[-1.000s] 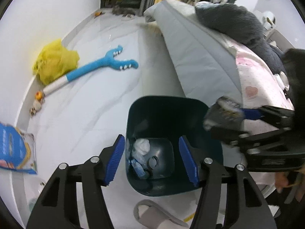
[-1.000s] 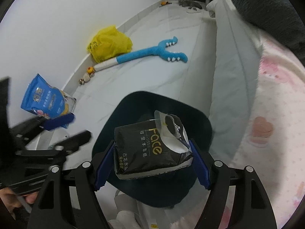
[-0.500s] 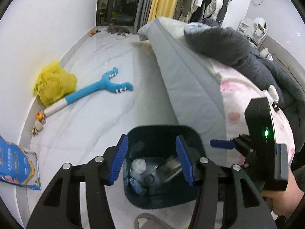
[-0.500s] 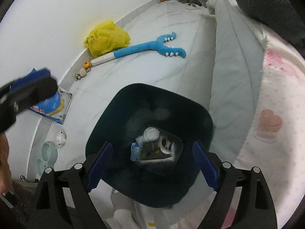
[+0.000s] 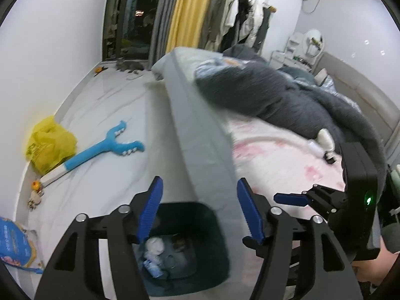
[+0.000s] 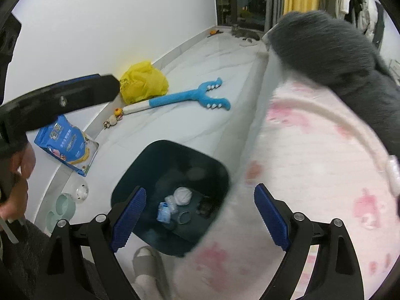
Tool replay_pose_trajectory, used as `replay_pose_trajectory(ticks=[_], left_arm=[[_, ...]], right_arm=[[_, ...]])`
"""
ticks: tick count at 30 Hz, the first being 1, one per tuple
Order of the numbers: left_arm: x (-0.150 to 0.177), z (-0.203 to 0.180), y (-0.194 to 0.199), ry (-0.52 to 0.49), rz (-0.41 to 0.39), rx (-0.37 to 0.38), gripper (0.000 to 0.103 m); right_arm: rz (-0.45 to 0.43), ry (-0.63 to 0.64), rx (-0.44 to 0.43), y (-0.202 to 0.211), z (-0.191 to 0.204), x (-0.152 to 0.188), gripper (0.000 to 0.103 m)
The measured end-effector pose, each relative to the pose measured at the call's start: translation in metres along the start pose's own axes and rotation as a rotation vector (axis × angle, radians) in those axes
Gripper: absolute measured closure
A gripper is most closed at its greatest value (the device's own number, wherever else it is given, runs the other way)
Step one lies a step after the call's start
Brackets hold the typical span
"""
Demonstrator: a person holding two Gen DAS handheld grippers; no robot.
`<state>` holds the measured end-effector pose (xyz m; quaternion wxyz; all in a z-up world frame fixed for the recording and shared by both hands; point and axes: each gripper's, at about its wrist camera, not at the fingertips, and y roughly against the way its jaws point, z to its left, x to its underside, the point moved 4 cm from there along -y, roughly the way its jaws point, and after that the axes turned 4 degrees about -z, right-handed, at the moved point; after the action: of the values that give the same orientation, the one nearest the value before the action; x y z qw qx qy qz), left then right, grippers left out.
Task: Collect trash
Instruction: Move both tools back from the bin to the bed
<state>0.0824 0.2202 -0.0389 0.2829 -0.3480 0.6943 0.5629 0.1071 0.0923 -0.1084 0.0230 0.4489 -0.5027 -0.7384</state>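
The bed (image 6: 312, 150) with its pink printed sheet fills the right side of both views, and the white floor (image 5: 105, 130) runs along it to the window. The dark green trash bin (image 6: 150, 165) stands on the floor just beside the bed edge, below both tools. Inside it lie a white crumpled ball (image 6: 183, 195), a small blue-white wrapper (image 6: 163, 211) and a dark packet (image 6: 205, 208) that I can only see blurred.

The step in hand, as I judge it, is to leave the bin and go for the next piece of trash. To do this well, both tools should rise clear of the bin rim before they turn, so that the bin is not tipped. The blue bag (image 6: 66, 147) by the wall and the yellow plastic bag (image 6: 143, 82) may be the next candidates; the blue toy (image 6: 190, 98) on the floor is probably not trash. It is better to approach with the jaws wide and from above.

The right gripper (image 6: 198, 216) is released, with nothing between its pads. The left gripper (image 5: 200, 210) is also released and empty; its jaws have just been opening.

Compared with one second before: then the right gripper clenched a black tissue pack over the bin, and now that pack is down in the bin. The right jaws opened within that second. Both views now show more of the room and the bin sits lower in the left view, so the tools are lifted and tilted up.
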Motion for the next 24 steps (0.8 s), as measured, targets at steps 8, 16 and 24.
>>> replay_pose_trajectory(ticks=[8,16,24], left_arm=[[-0.024,-0.039,-0.011,0.004,-0.047,0.042,0.027],[-0.037,-0.08,-0.035,-0.042,-0.063,0.042,0.025],[-0.039,-0.121,-0.062,-0.08,-0.049,0.088,0.022]], right_arm=[[-0.068,0.015,0.046,0.04,-0.051,-0.005,0.014],[-0.134,-0.039,0.09,0.073,-0.118,-0.013,0.013],[-0.166,-0.061,0.13,0.091,-0.171,-0.01,0.013]])
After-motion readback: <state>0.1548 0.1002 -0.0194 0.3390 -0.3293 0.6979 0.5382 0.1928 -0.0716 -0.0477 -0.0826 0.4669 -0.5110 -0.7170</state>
